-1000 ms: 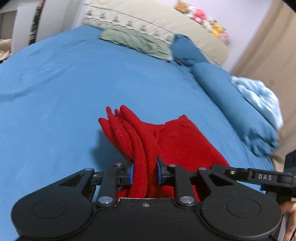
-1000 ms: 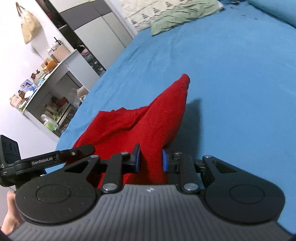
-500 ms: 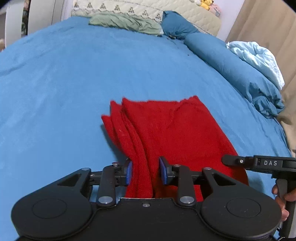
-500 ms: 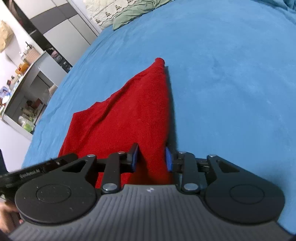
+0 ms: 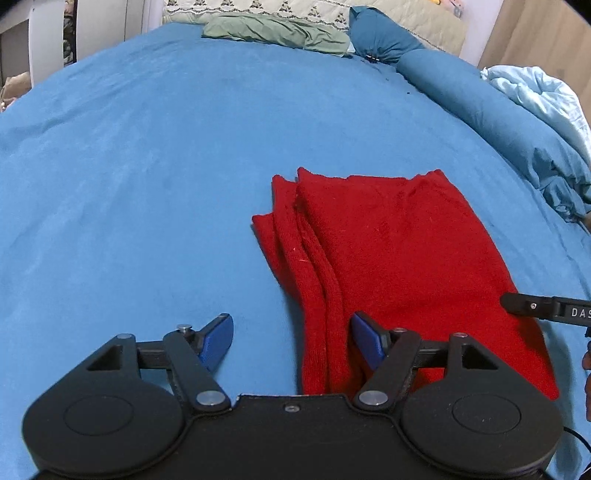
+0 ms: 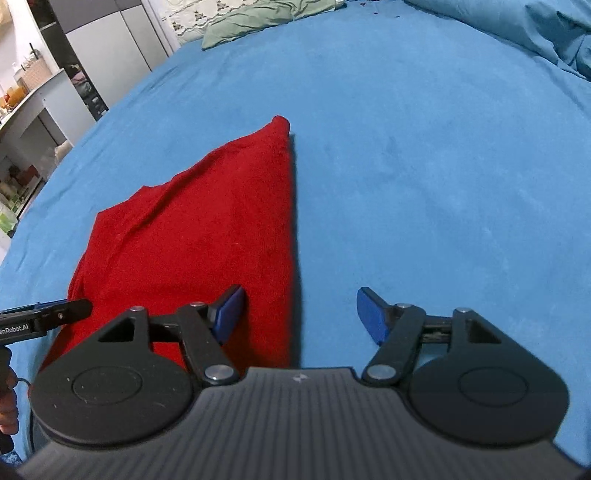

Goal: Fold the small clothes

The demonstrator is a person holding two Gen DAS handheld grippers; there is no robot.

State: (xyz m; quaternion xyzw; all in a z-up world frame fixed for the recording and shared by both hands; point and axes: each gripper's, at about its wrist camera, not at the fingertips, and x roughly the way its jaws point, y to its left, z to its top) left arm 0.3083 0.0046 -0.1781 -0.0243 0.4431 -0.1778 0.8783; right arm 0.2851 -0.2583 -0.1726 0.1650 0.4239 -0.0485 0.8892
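A red knit garment (image 5: pixel 399 251) lies folded flat on the blue bedsheet (image 5: pixel 147 184); its layered left edge runs toward my left gripper. My left gripper (image 5: pixel 293 341) is open, its jaws spread wide around the garment's near left corner without pinching it. In the right wrist view the same red garment (image 6: pixel 207 236) lies left of centre. My right gripper (image 6: pixel 301 314) is open, its left pad over the cloth's right edge, its right pad over bare sheet (image 6: pixel 406 166). Each gripper's tip shows in the other's view.
A green cloth (image 5: pixel 277 31) and patterned pillow lie at the head of the bed. A rolled blue duvet (image 5: pixel 498 122) and pale blue bedding (image 5: pixel 543 92) lie along the right side. Shelves and a cabinet (image 6: pixel 44 92) stand beyond the bed's left side.
Both grippers lowered the held-up red garment onto the bed, then opened and released it. It now lies flat.
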